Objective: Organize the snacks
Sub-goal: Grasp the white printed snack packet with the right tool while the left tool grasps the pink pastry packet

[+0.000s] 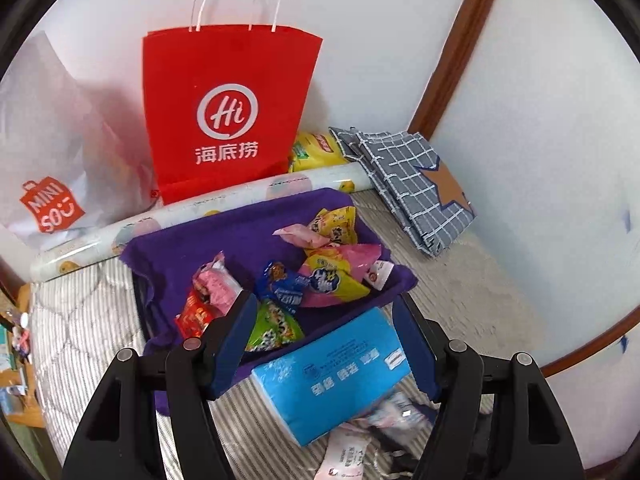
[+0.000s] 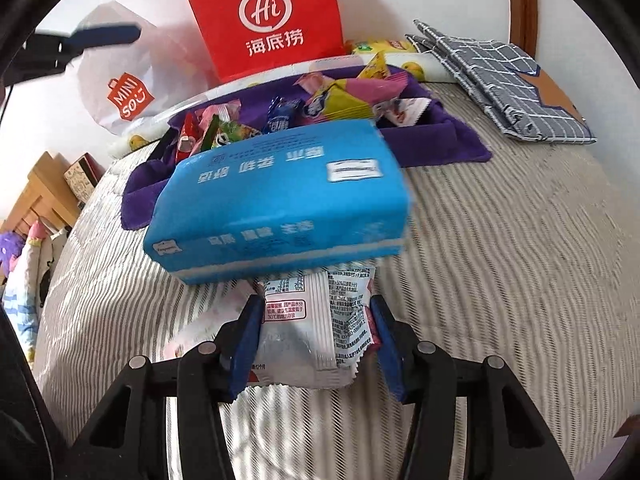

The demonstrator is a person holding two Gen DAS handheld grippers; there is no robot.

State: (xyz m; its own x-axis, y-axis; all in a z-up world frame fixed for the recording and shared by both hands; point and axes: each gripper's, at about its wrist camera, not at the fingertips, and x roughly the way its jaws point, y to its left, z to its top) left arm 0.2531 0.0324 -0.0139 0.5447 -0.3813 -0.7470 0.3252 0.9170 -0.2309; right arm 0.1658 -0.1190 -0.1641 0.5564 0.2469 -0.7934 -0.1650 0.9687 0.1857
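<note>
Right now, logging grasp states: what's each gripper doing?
Left gripper: open, holding nothing, above the blue tissue pack.
Right gripper: fingers around the white snack packet; grip uncertain.

Setting: a home bedroom — the work surface is a bed. Evidence: striped quilted bedspread covering the mattress; white wall with brown wooden trim close behind; folded grey checked bedding stacked by the wall. Household clutter along the wall: red paper carrier bag, white Miniso shopping bag. Beside the bed — a wooden shelf unit and soft toys.
</note>
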